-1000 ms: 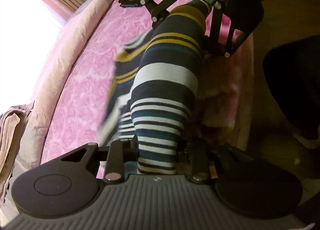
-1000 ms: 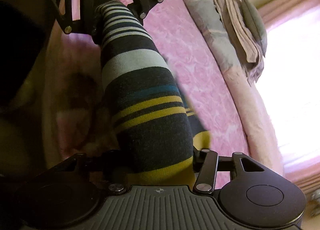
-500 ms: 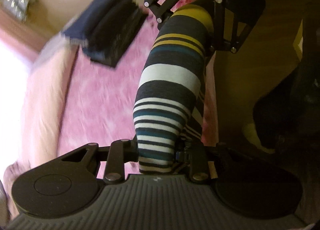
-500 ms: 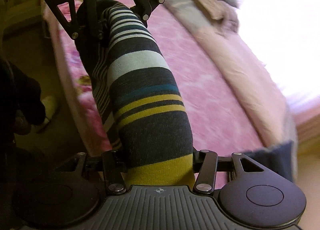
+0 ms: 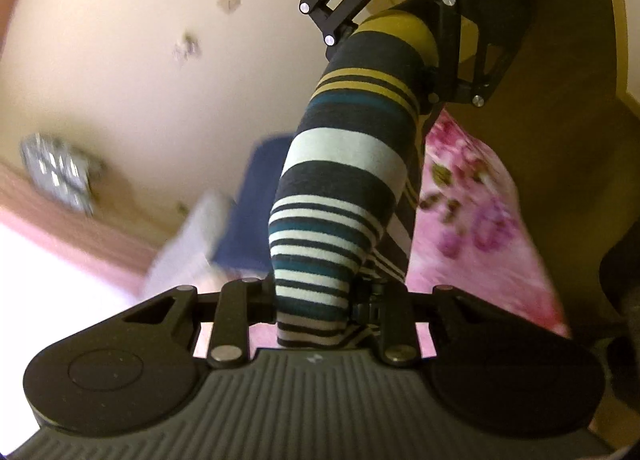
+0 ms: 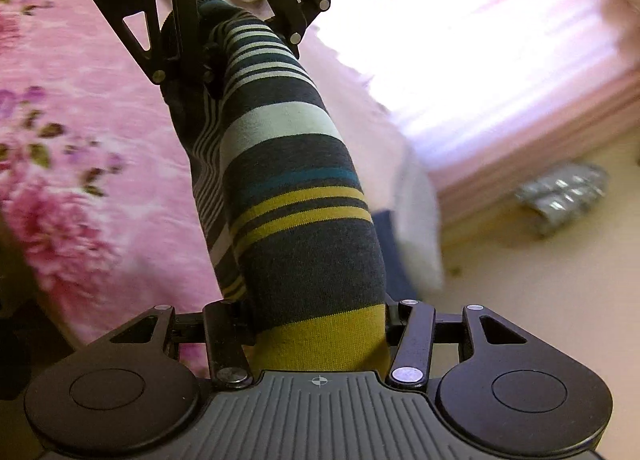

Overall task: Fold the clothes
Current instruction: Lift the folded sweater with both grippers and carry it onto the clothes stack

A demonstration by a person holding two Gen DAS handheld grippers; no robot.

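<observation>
The striped garment [image 5: 344, 180] is bunched into a thick band and strung in the air above the pink bed [image 5: 472, 212], with the left gripper [image 5: 314, 300] clamped on its thin-stripe end and the right gripper [image 6: 320, 324] clamped on its yellow-band end, both pinched tight on cloth. The rest hangs loose below the band toward the bed. My worry: with that much fabric wadded in each pinch, a layer could slip out on a tug, or it lands on the bed twisted, giving a lopsided fold.
</observation>
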